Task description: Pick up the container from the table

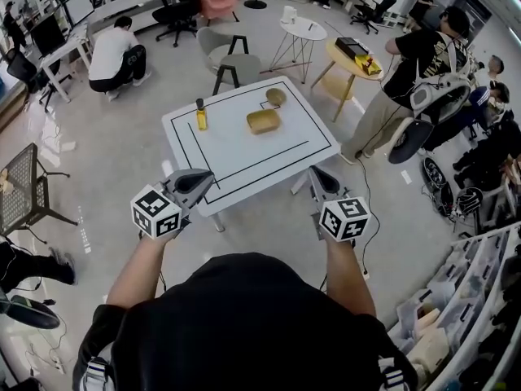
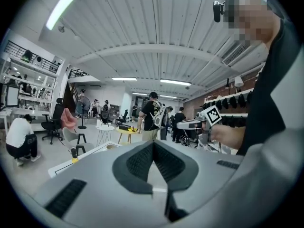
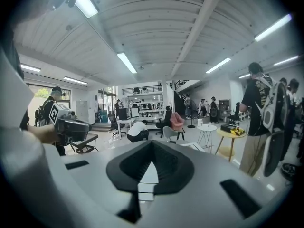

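A tan rectangular container (image 1: 263, 120) lies near the middle of the white table (image 1: 244, 165), inside its black outline. A round tan piece (image 1: 276, 97) sits just behind it, and a small yellow bottle (image 1: 199, 115) stands to its left. My left gripper (image 1: 206, 179) hovers at the table's near left edge, shut and empty. At the near right edge my right gripper (image 1: 314, 174) is also shut and empty. Both are well short of the container. In the left gripper view the left gripper (image 2: 153, 145) shows its tips together, with the bottle (image 2: 73, 154) beyond. The right gripper (image 3: 152, 144) looks the same in its own view.
Two grey chairs (image 1: 232, 59) stand behind the table, with a white round side table (image 1: 303, 29) and a yellow round table (image 1: 352, 59) further back. A person with a backpack (image 1: 415, 72) stands to the right. Another person crouches (image 1: 118, 55) at back left. A black mesh chair (image 1: 24, 190) is at the left.
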`<state>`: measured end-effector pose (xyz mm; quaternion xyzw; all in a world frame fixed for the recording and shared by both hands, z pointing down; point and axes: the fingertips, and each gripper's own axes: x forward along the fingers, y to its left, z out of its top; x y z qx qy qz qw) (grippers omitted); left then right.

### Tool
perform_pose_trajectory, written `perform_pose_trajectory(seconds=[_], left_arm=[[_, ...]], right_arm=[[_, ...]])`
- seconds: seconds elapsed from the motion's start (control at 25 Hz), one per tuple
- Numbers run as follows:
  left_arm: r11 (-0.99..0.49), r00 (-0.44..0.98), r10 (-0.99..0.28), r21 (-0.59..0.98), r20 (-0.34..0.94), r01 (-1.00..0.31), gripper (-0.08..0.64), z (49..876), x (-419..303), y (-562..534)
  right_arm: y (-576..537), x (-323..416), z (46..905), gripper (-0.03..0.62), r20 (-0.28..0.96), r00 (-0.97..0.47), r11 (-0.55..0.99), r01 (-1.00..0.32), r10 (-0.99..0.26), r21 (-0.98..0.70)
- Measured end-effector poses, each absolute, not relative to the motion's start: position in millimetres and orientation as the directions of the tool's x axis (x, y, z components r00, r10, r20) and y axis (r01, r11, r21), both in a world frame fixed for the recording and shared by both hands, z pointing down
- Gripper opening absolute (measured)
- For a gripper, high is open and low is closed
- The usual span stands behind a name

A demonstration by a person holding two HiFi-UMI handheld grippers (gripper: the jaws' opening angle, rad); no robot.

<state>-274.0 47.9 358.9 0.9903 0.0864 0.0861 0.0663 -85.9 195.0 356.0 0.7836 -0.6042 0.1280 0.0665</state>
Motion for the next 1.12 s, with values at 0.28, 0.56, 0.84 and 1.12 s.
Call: perform_pose_trajectory(seconds=[0.28, 0.56, 0.84, 1.12], left_arm=[[-0.971, 0.966, 0.207, 0.155, 0.157, 0.183, 0.006, 364.7, -269.3, 38.6], [-0.965, 0.959, 0.228, 0.167, 0.168, 0.2, 0.006, 371.8, -255.3, 37.8], [-0.966, 0.957, 0.224, 0.169, 0.183, 0.194, 0.006, 377.1, -234.0, 40.7], [-0.971, 0.955, 0.216, 0.146, 0.205, 0.188, 0.006, 377.1, -199.9, 43.8]], right_arm=[[193.7, -82.4, 362.8, 0.005, 0.292, 0.268, -0.29, -0.956, -0.918, -0.037], [190.4, -70.8, 367.4, 0.005, 0.293, 0.269, -0.294, -0.955, -0.917, -0.044], [191.8, -47.0, 376.7, 0.005, 0.3, 0.262, -0.291, -0.955, -0.917, -0.057], [187.6, -13.9, 387.2, 0.005, 0.309, 0.233, -0.266, -0.961, -0.922, -0.07]])
